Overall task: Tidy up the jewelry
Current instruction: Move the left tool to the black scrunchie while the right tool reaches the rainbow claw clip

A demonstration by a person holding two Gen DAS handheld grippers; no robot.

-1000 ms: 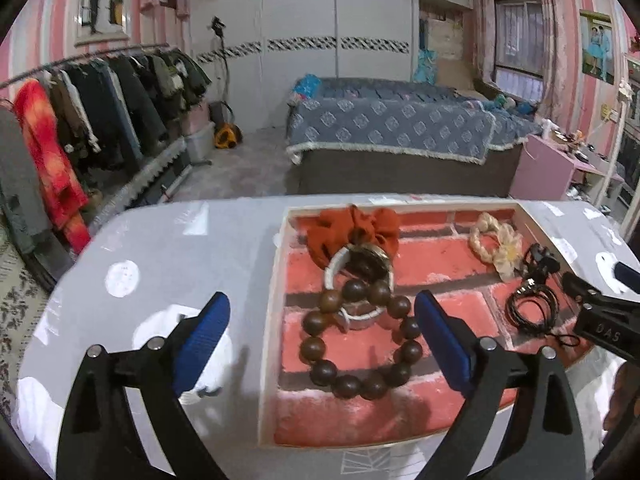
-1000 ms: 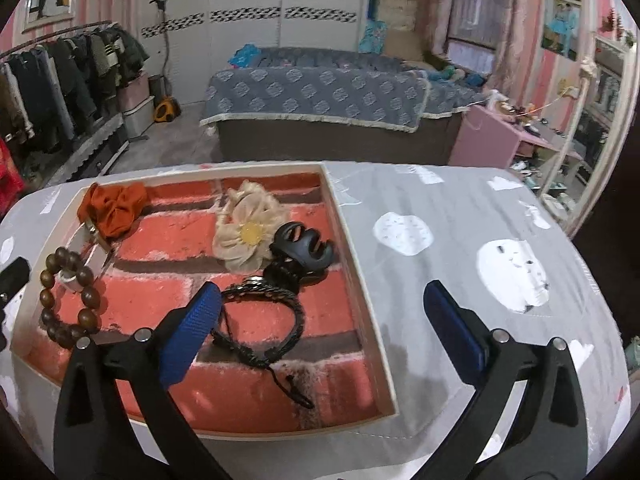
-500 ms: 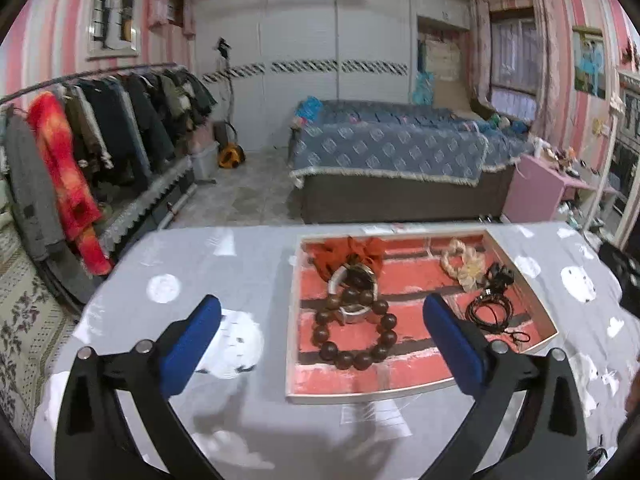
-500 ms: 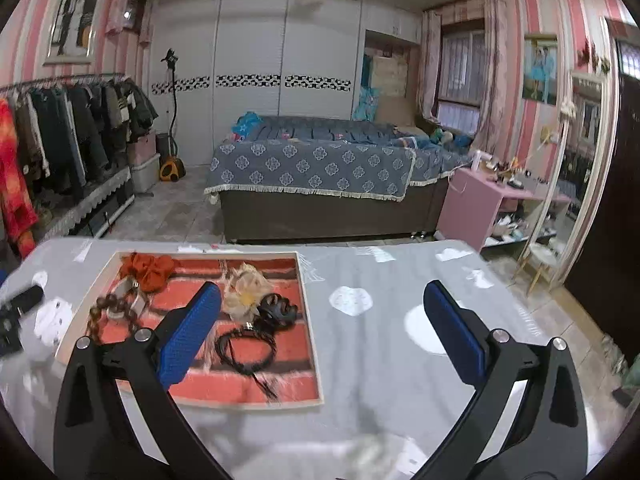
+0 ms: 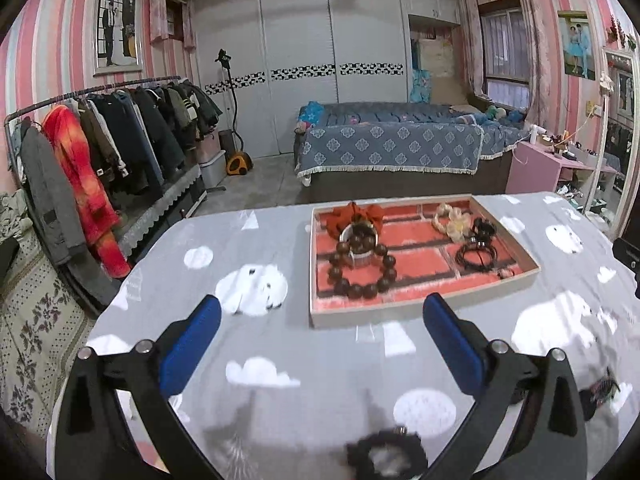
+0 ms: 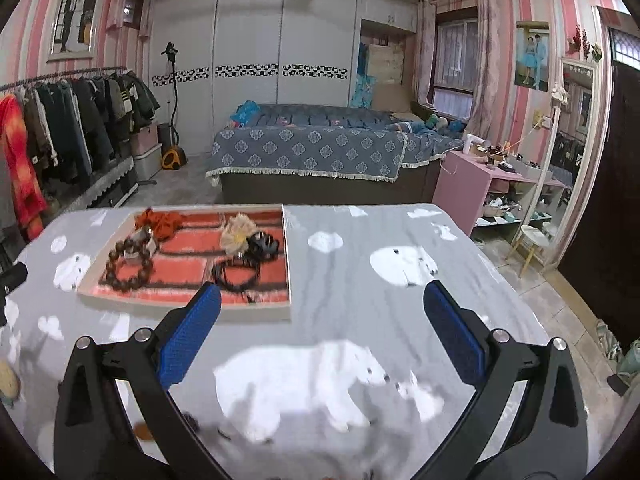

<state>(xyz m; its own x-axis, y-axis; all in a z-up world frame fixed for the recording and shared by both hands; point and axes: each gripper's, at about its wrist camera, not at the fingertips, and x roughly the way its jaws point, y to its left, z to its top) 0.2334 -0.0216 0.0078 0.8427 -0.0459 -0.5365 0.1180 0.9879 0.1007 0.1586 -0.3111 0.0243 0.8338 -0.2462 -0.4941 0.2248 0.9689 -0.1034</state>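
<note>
Both hand-held grippers empty w/ jaws spread wide: left hand-held gripper [image 5: 322, 336] released, nothing between its blue pads, jaws just been opening to full width; right hand-held gripper [image 6: 322, 334] likewise released over bare desk [image 6: 360, 280]. Tray [image 5: 420, 312] w/ brick-pattern base ahead of left gripper, slightly right of its centre line; ahead and well left of right gripper; long axis running across both views. Inside tray: wooden bead bracelet [image 5: 362, 268] at its left, overlapping a white bangle [image 5: 357, 240] just below an orange scrunchie [image 5: 354, 216]; cream flower tie [image 5: 454, 222], black claw clip [image 5: 484, 227] and black cord bracelet [image 5: 478, 255] at its right. Loose black scrunchie [image 5: 386, 454] on desk right under left gripper, near side, between the fingers' bases; small dark clip [image 5: 602, 392] off to its right, blurred. Probably next: loose scrunchie into tray; left hand nearer by far, so a pull-back and dip down to straddle it; ring shape, no real long axis, any approach angle OK. Risk: soft fabric slipping from pads.
</note>
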